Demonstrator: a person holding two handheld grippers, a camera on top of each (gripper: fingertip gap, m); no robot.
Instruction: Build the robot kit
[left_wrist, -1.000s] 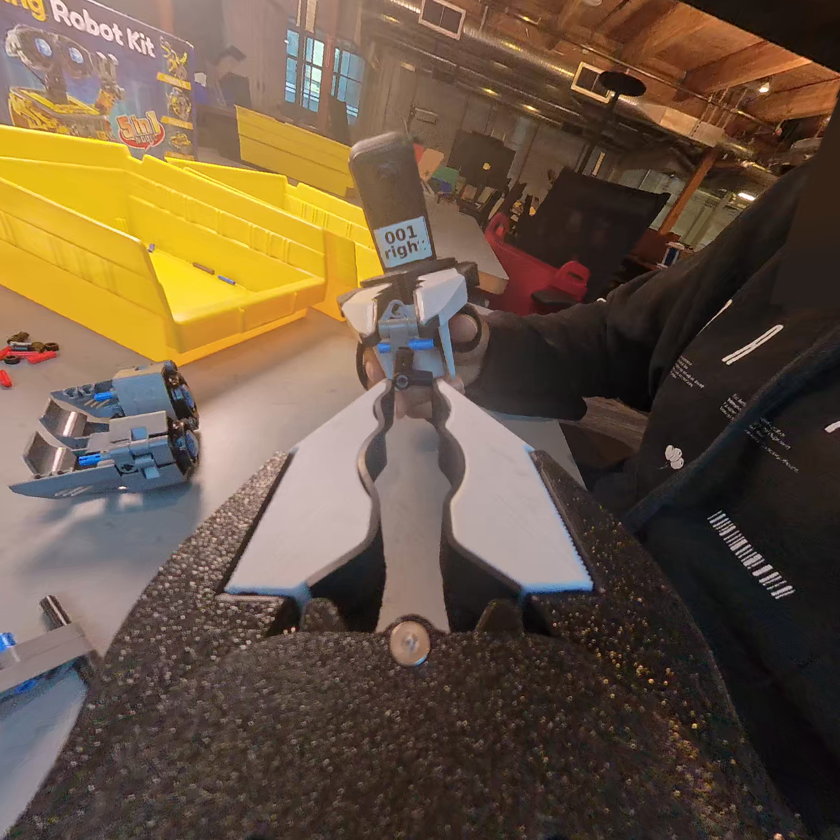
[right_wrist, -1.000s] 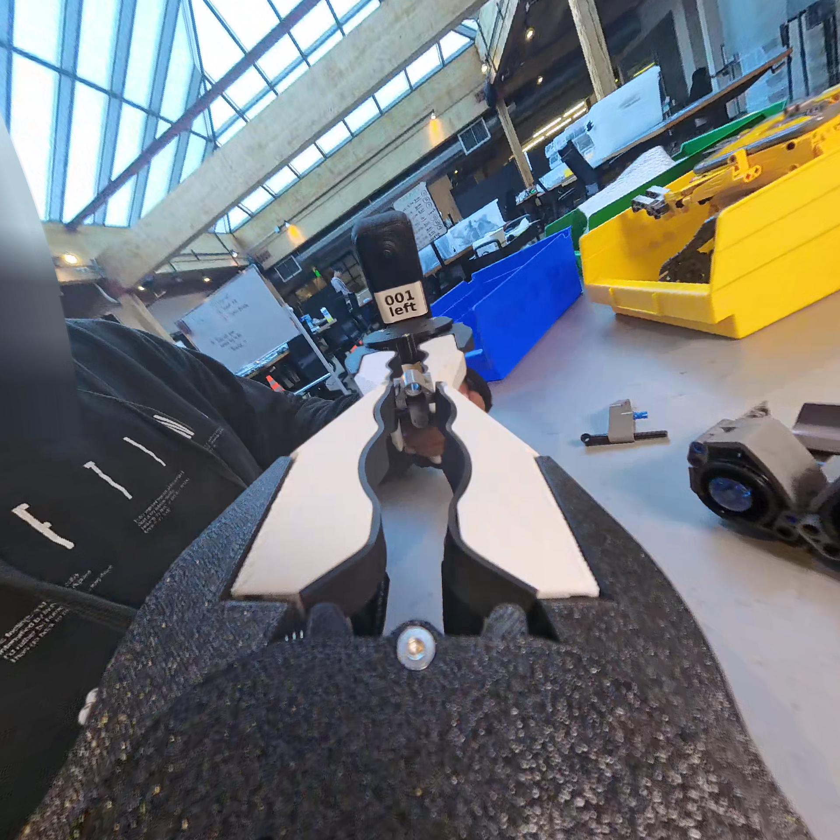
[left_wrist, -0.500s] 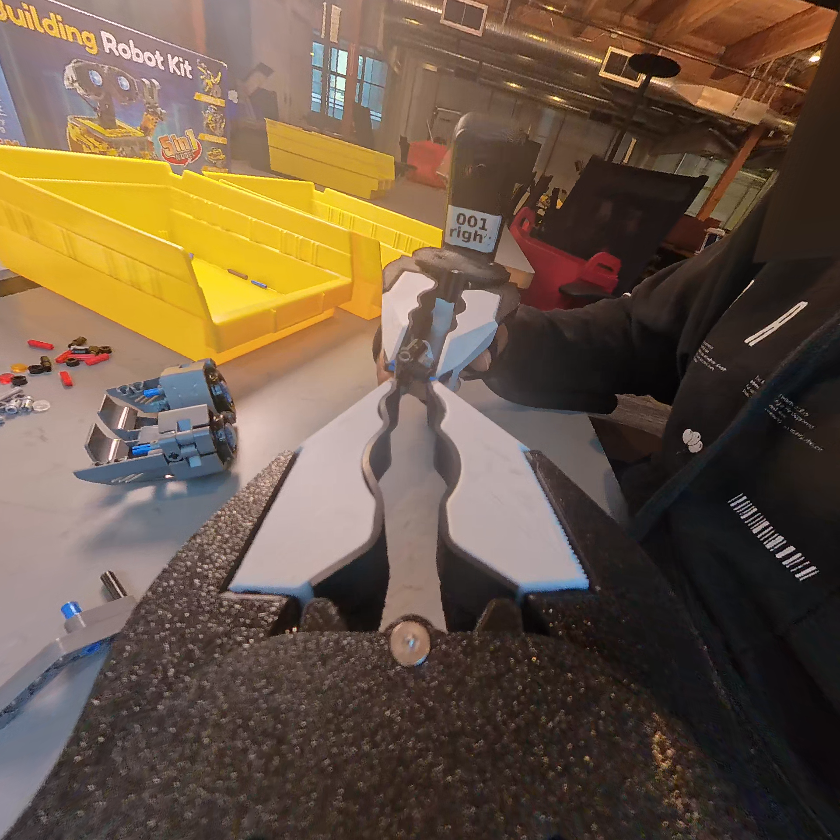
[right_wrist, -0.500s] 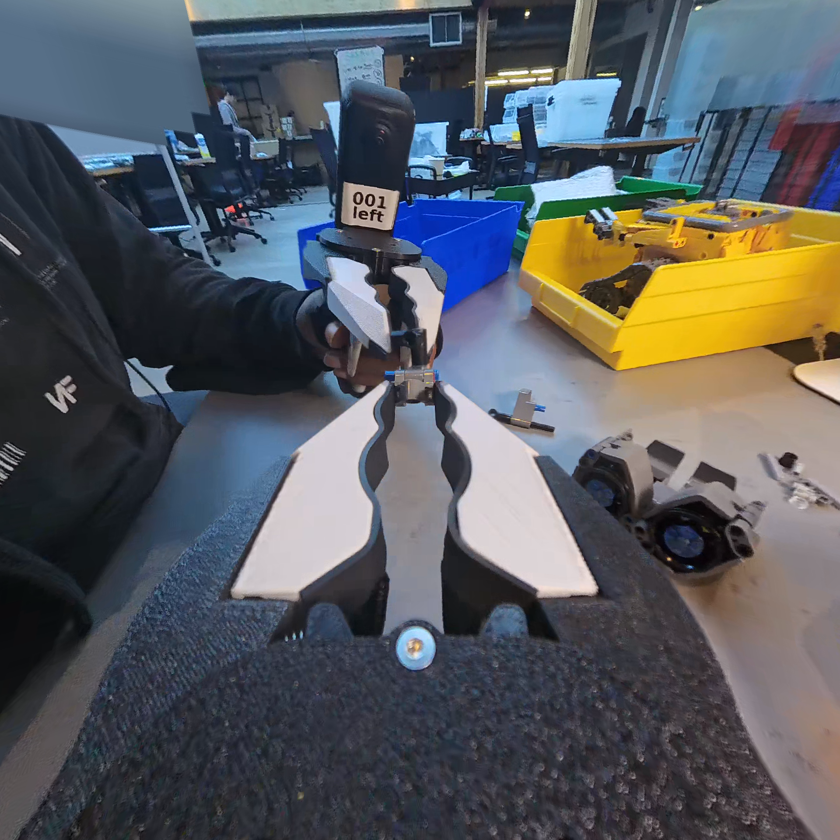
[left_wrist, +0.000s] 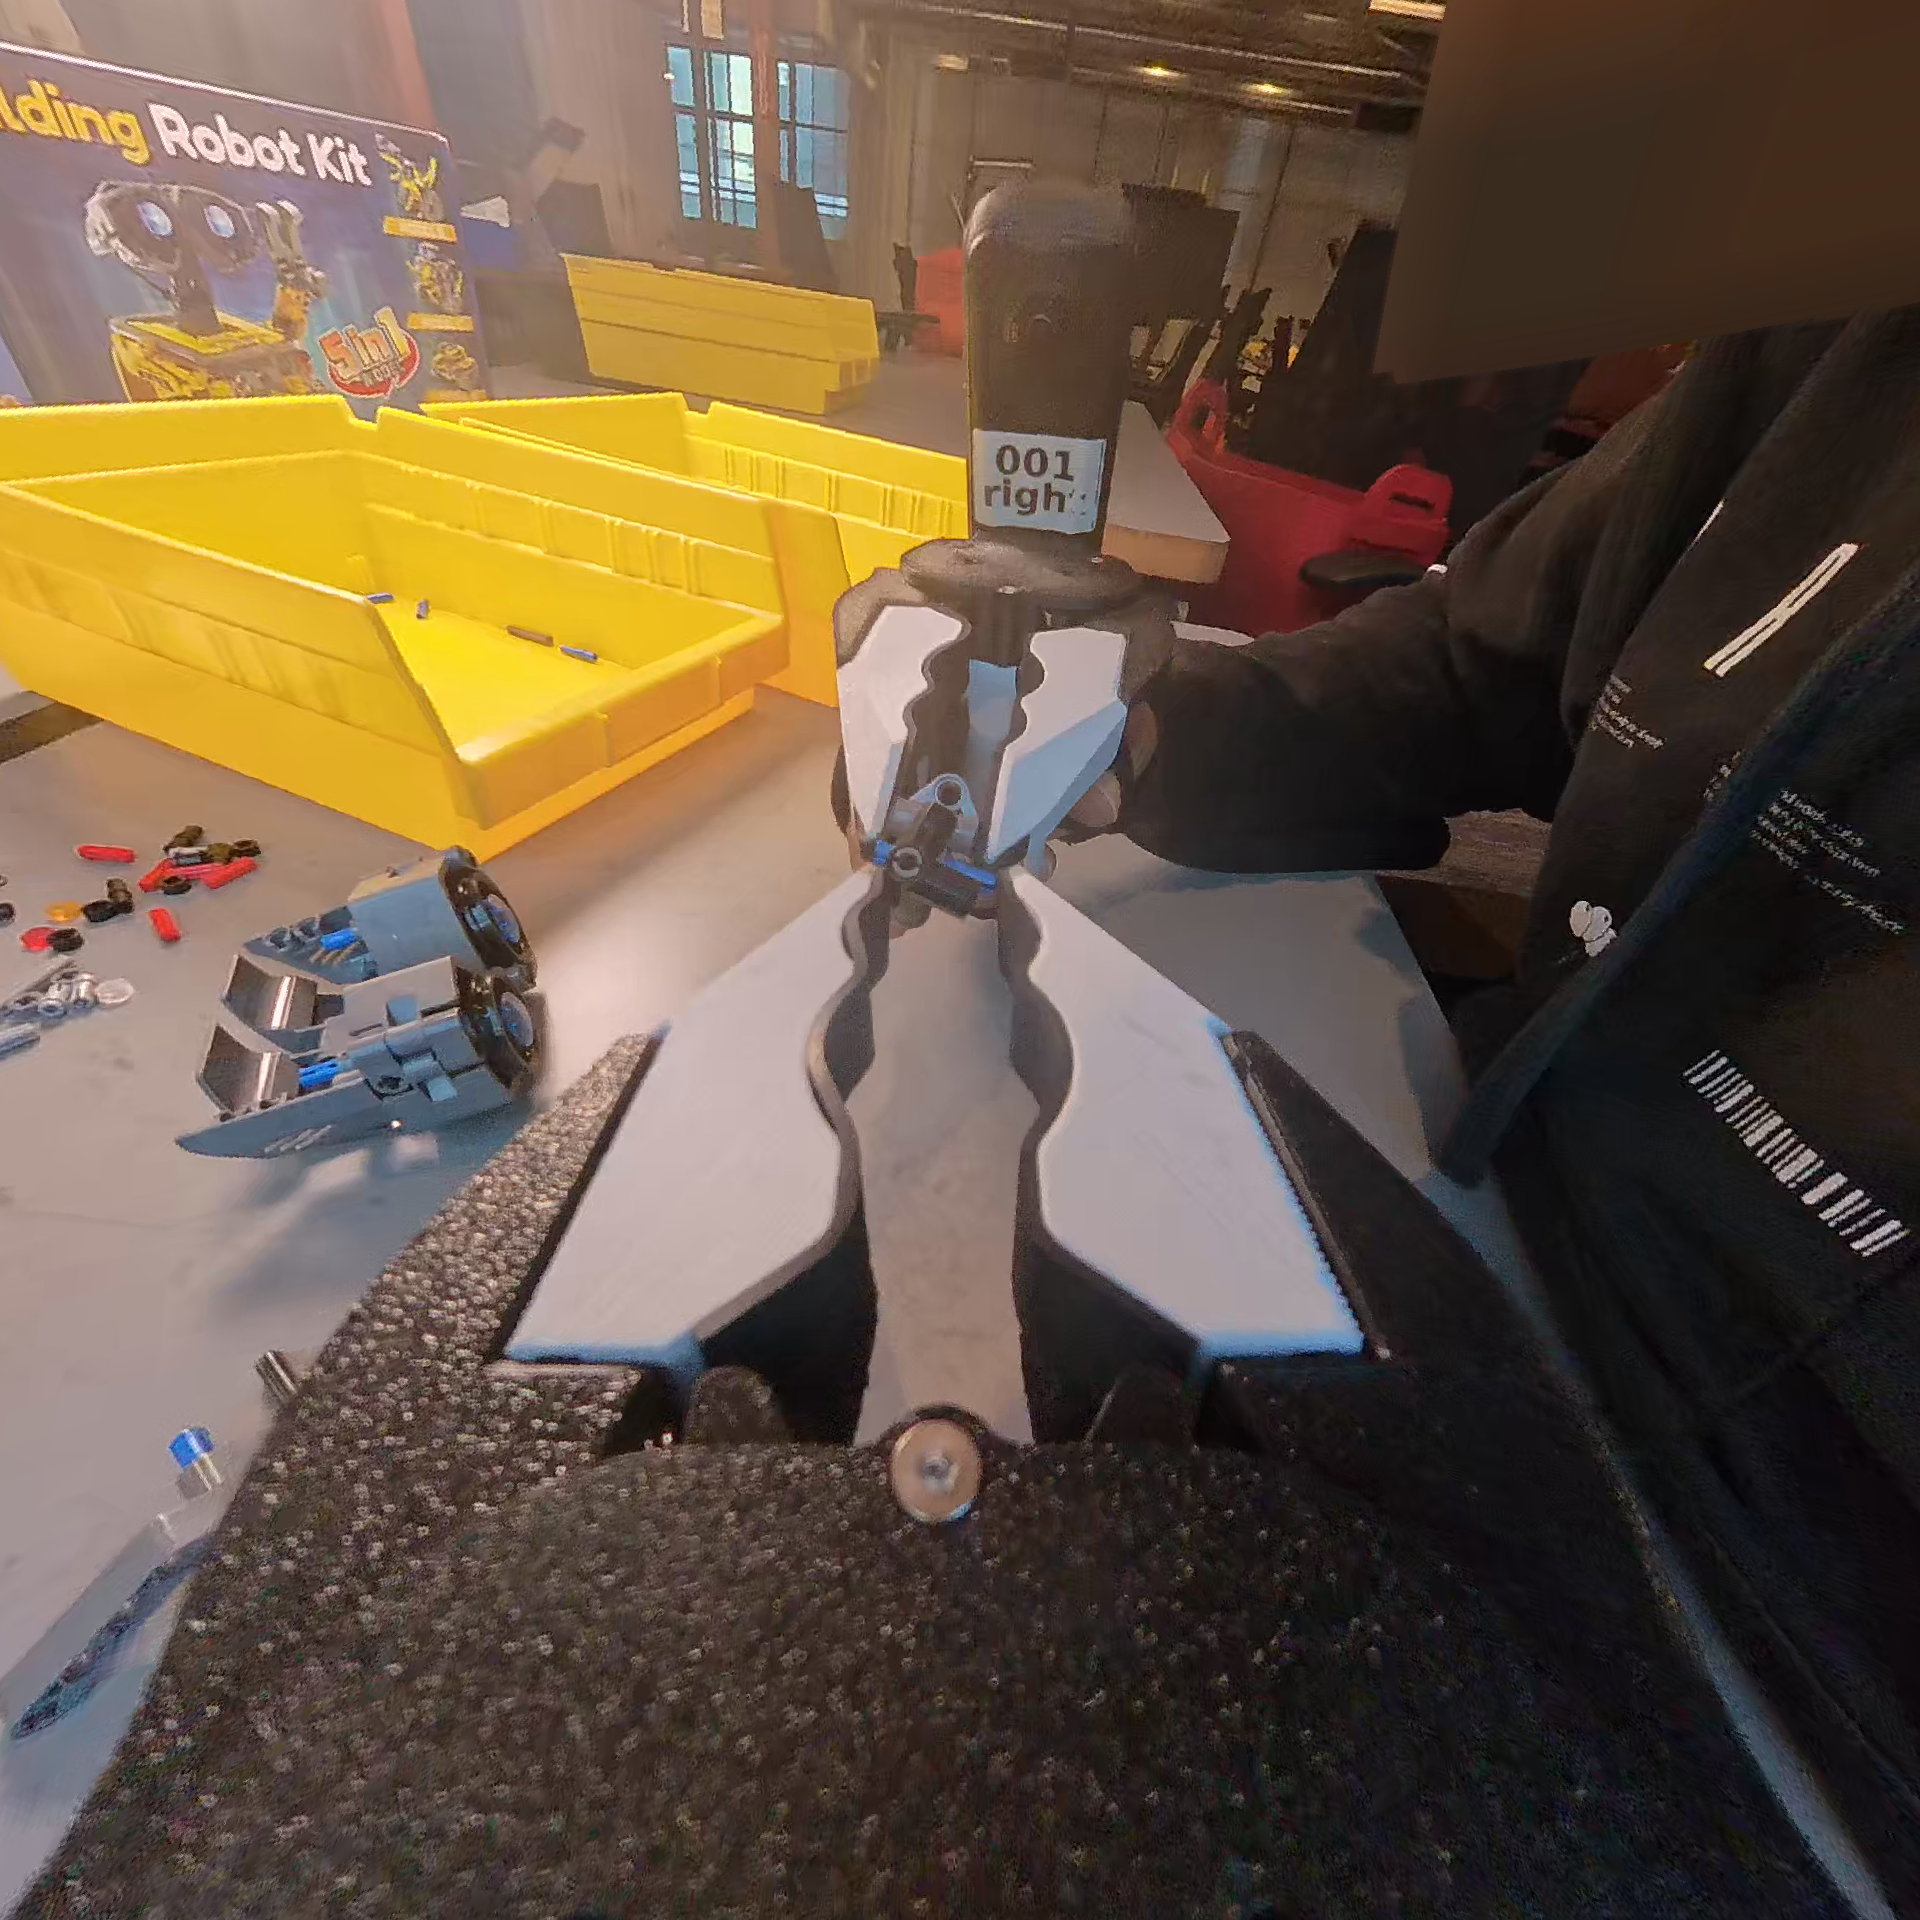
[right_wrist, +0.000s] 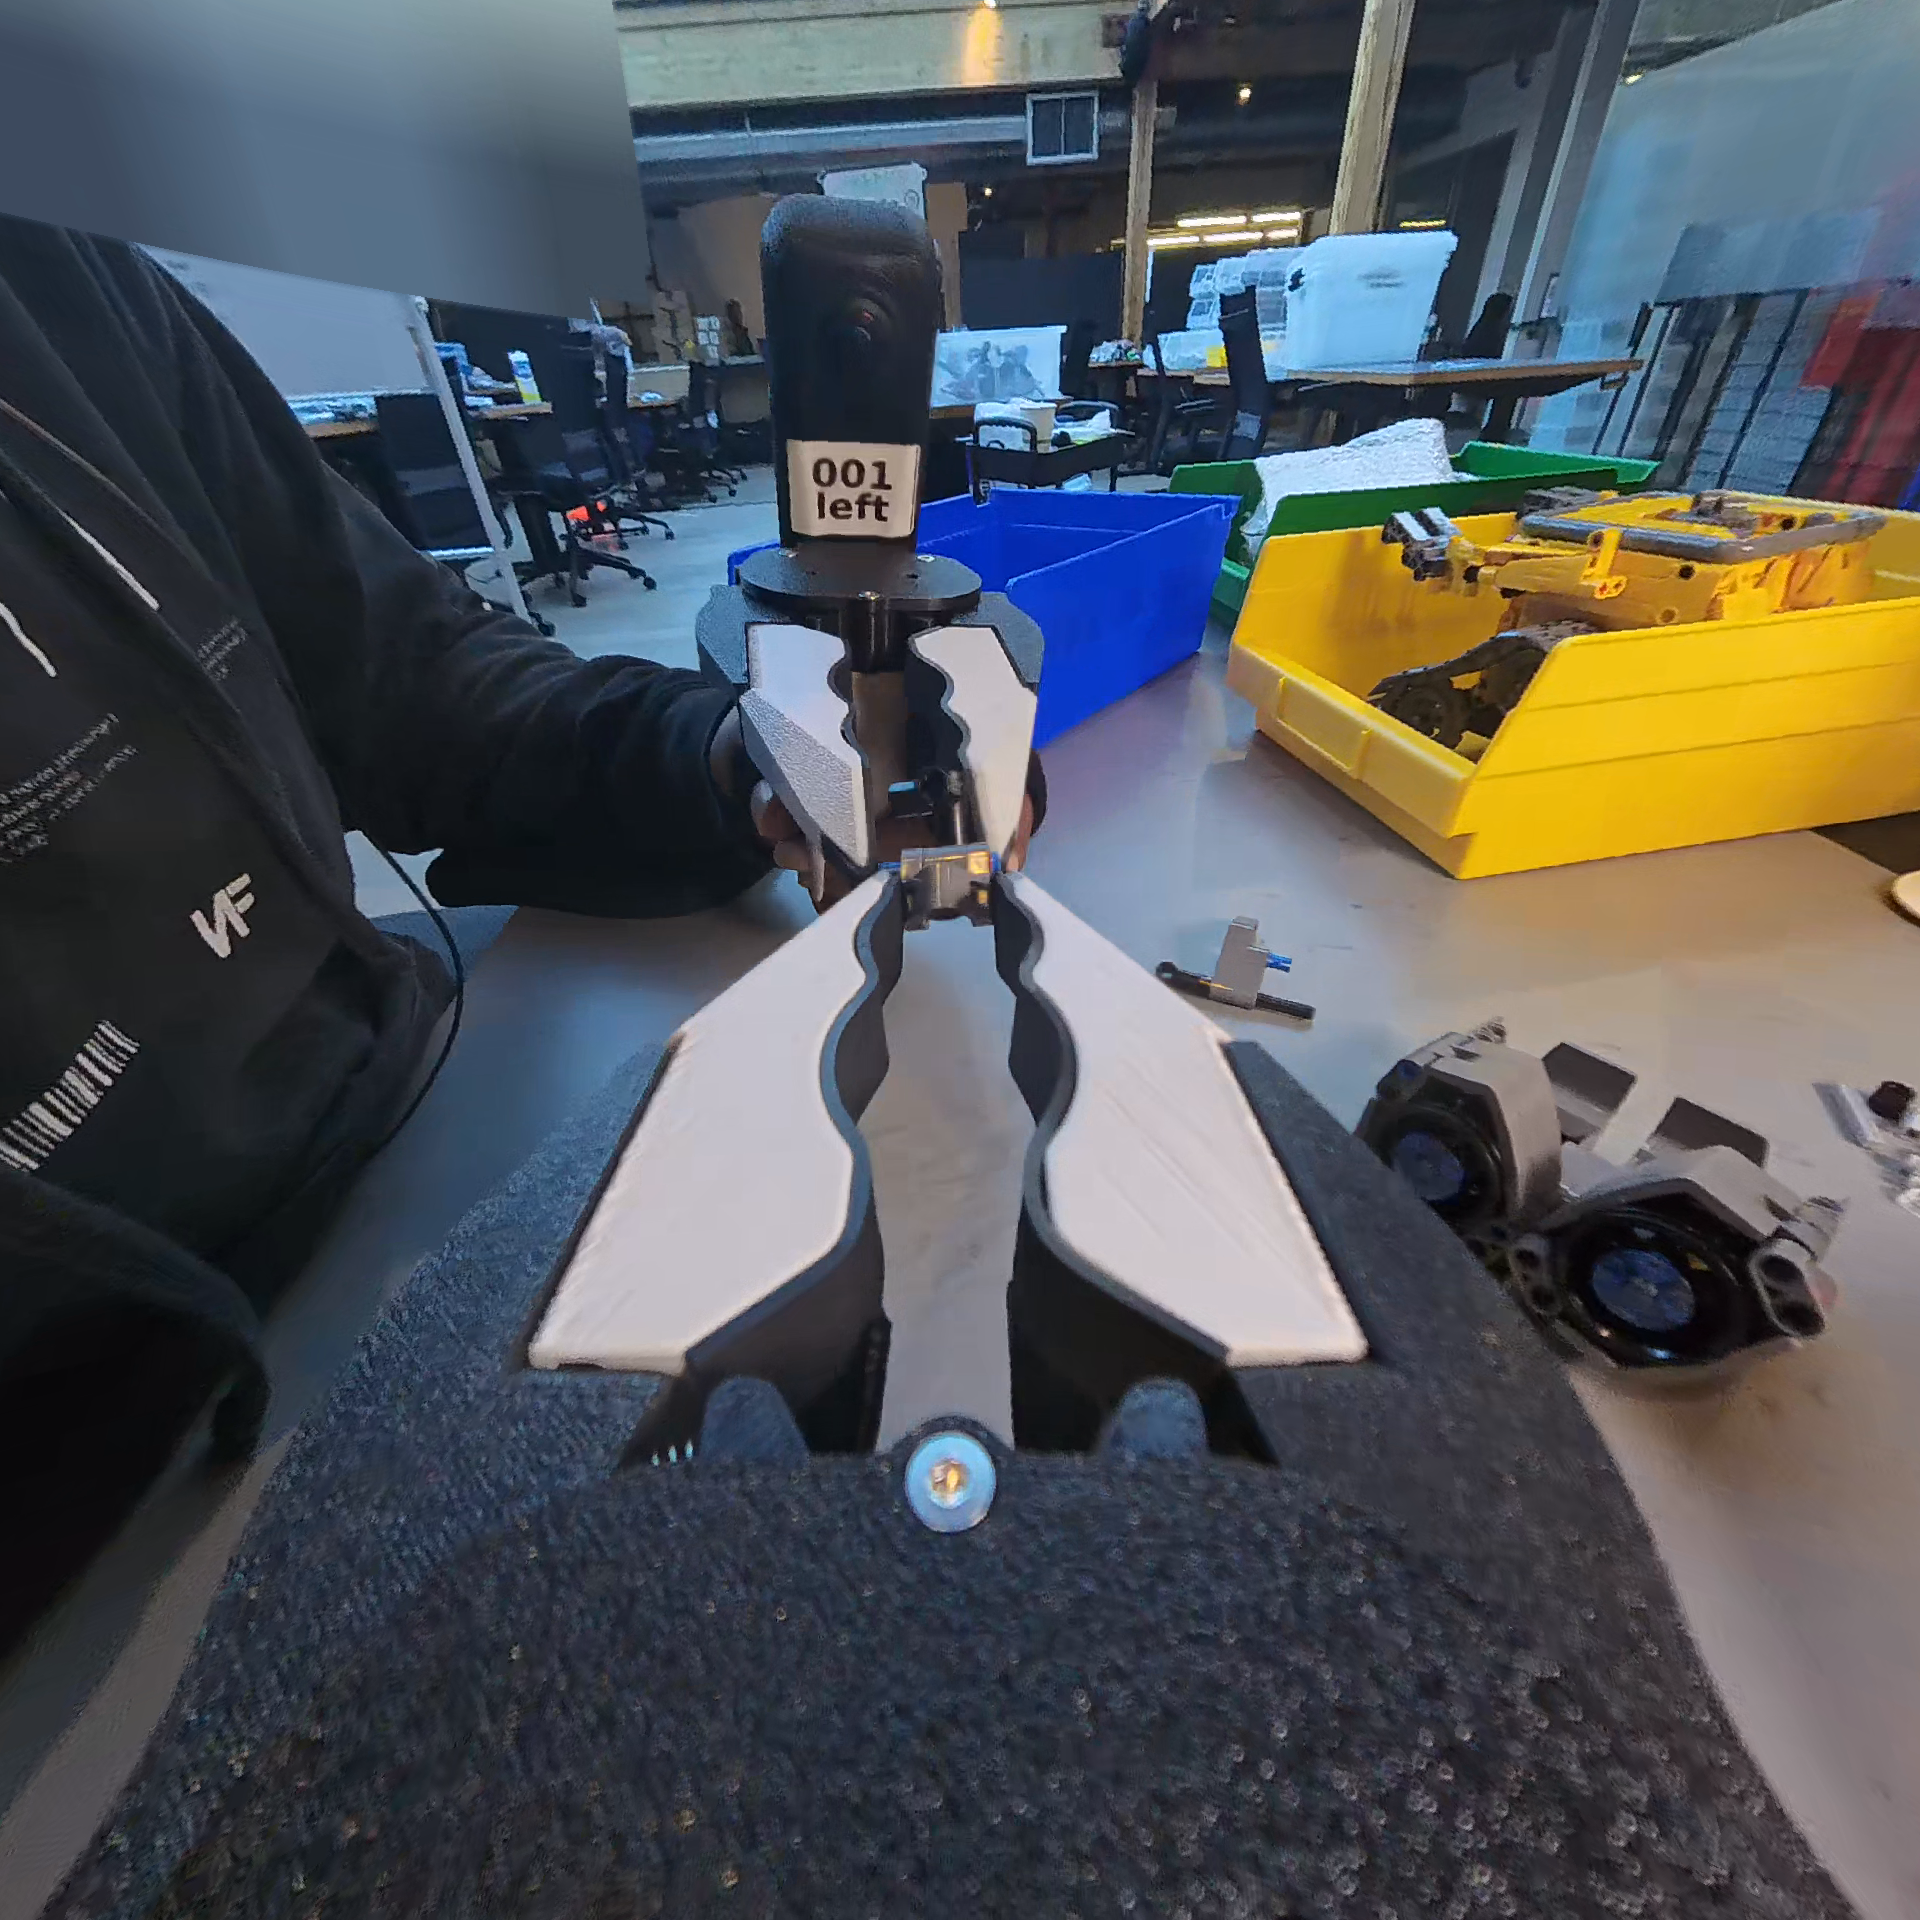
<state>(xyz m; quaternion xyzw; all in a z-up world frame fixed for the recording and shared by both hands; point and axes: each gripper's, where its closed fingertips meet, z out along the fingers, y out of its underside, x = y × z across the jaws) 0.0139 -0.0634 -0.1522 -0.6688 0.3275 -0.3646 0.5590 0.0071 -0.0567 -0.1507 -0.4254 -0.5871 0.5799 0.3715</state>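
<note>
Left wrist view only: red pins (left_wrist: 156, 868).

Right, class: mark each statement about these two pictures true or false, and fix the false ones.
1. The right claw is closed on a small grey piece with blue pins. True.
2. The yellow bin in the right wrist view is empty. False: it holds a yellow model with black tracks.
3. A blue bin stands on the table beside that yellow bin. True.
4. The grey part with two round lenses lies inside a bin. False: it lies on the bare table.
5. Small red bits are scattered on the table in the left wrist view. True.
</note>
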